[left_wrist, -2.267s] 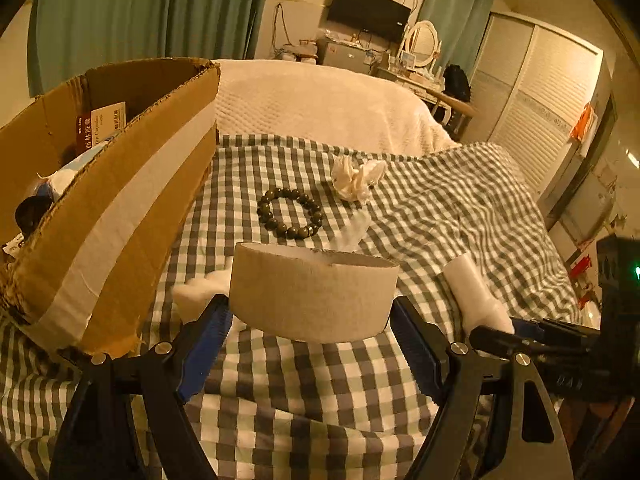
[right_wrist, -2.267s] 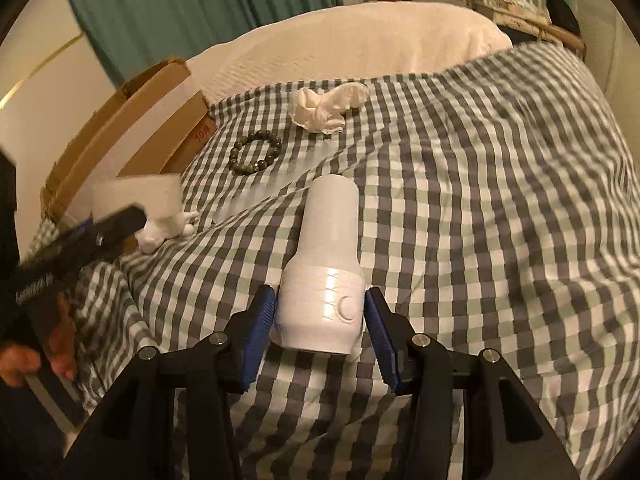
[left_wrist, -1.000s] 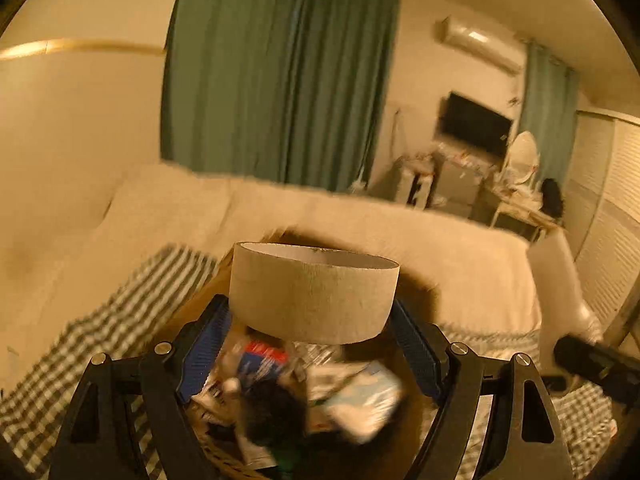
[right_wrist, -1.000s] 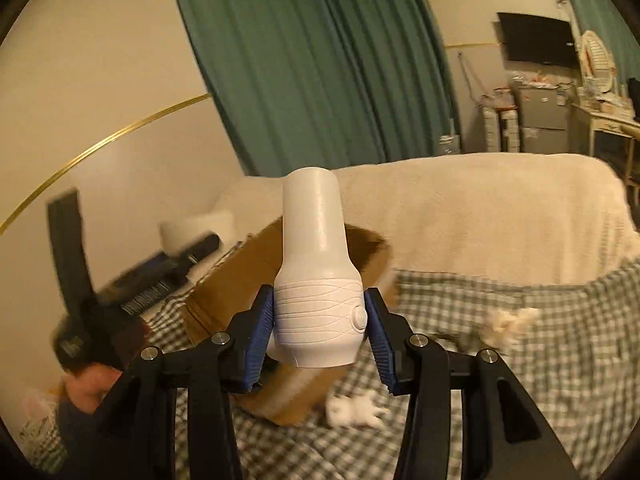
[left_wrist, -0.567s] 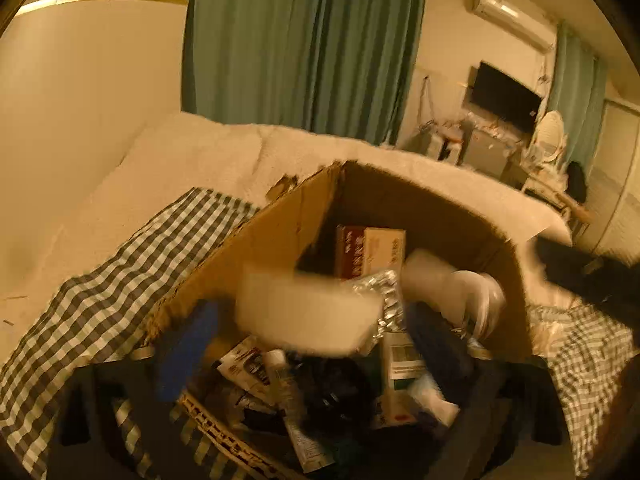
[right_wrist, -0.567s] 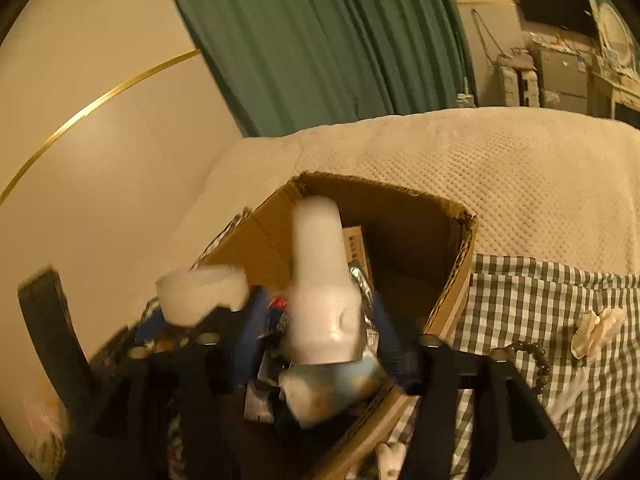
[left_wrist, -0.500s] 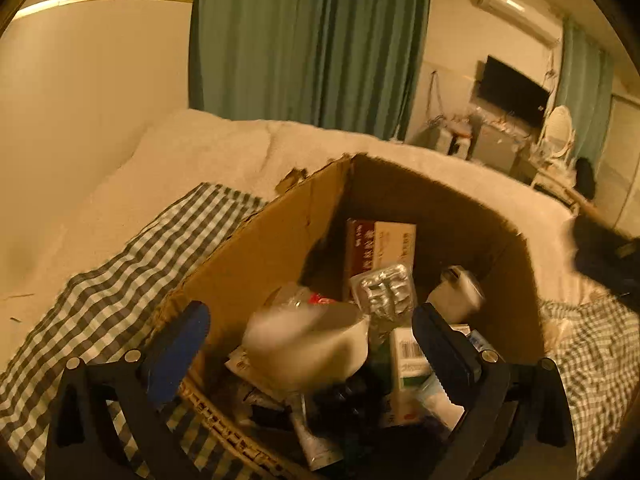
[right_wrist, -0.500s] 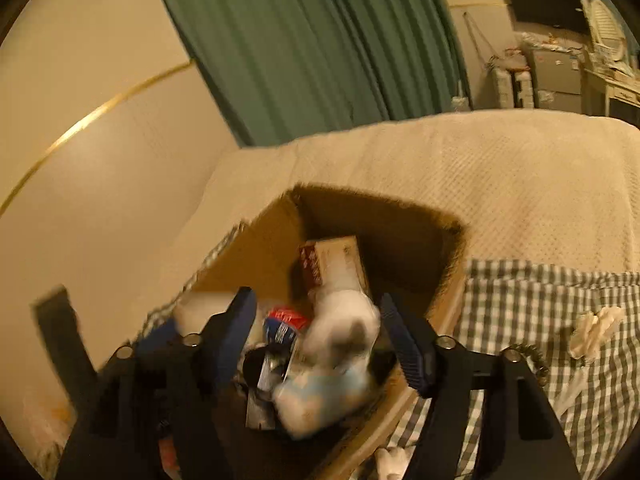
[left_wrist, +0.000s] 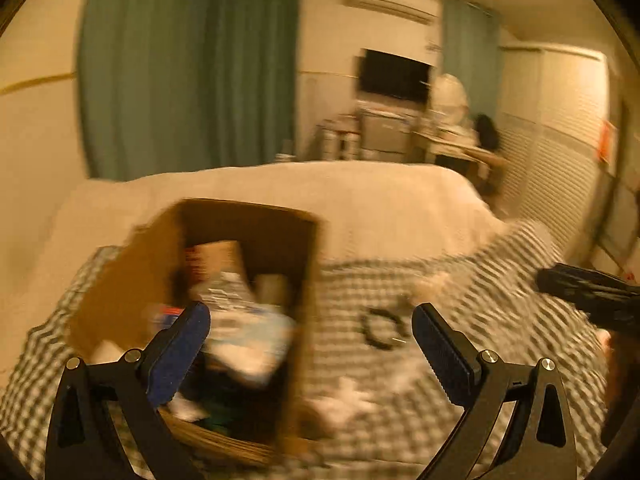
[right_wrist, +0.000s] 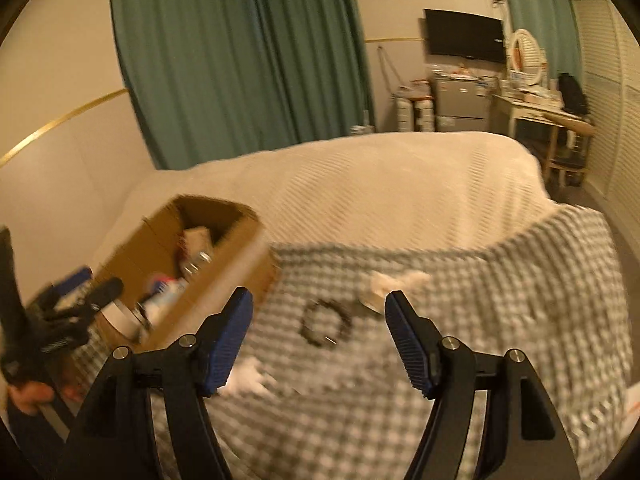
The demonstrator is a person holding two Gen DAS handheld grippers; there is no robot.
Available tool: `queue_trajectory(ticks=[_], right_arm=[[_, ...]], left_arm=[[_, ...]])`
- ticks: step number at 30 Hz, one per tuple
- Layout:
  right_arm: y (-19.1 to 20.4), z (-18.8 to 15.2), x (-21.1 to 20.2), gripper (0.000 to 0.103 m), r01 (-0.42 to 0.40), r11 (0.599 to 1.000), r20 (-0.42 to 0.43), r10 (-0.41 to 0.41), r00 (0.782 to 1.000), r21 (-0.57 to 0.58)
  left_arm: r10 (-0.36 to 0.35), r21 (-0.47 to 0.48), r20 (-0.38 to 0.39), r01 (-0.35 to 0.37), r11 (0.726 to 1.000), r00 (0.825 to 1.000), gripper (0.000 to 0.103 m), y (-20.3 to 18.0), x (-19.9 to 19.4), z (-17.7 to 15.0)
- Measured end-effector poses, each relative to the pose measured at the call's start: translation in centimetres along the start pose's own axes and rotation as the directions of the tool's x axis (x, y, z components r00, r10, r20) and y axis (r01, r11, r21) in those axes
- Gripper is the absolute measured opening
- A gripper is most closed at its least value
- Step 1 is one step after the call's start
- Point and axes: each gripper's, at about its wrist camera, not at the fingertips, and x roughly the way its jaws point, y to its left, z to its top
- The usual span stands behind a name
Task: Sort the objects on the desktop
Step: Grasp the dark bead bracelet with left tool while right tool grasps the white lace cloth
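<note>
Both grippers empty, jaws apart — left gripper (left_wrist: 310,338) widest, right gripper (right_wrist: 318,324) less so — cardboard box (left_wrist: 132,276) lower left, bead bracelet (right_wrist: 325,326) centre.

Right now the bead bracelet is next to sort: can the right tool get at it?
Probably yes: the right tool is open and empty, and the bead bracelet lies uncovered on the checked cloth ahead.

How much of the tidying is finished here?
The cardboard box already holds a pile of items. Nothing is in hand: the left gripper and right gripper are both empty. The bead bracelet and white scraps are left on the checked cloth.
</note>
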Motion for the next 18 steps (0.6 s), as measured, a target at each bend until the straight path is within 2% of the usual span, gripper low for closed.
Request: queue_trajectory(ticks=[2,4,6,10,14,18], right_arm=[[-1.3,-1.2,-0.8,0.068,0.001,1.000,-0.004,-0.001,1.000,0.007],[-2.2,-1.8,-1.0,0.068,0.003,1.000,-0.007,-0.002,1.000,0.012],[-3.0,-2.2,-0.9,0.068,-0.003,1.000,-0.011,0.003,1.000,0.008],[-5.3,-2.7,-0.4,0.068,-0.023,0.999,-0.015,0.023,1.000,0.026],[-6.8,-2.0,1.1,0.068,-0.036,0.999,-0.022,0.036,0.999,0.015],[-7.9,-0.9,3.6,0.068,-0.044,0.999,-0.039,0.044,0.998,-0.002]], left_arm=[[-0.036,0.033,-0.028,0.037,0.999,0.999,0.103,-3.3,0.5,-0.8],[-0.036,0.049,-0.051,0.038,0.998,0.998,0.103,-5.6,1.6,-1.4],[-0.020,0.077,-0.081,0.026,0.997,0.997,0.103,-7.8,3.3,-2.4],[0.036,0.104,-0.149,-0.020,0.994,0.988,0.103,-9.5,7.5,-3.3],[0.034,0.025,-0.196,-0.030,0.999,0.980,0.103,-8.9,11.6,-3.5],[0.004,-0.054,-0.272,-0.020,0.998,0.962,0.103,-8.6,15.8,-3.1]])
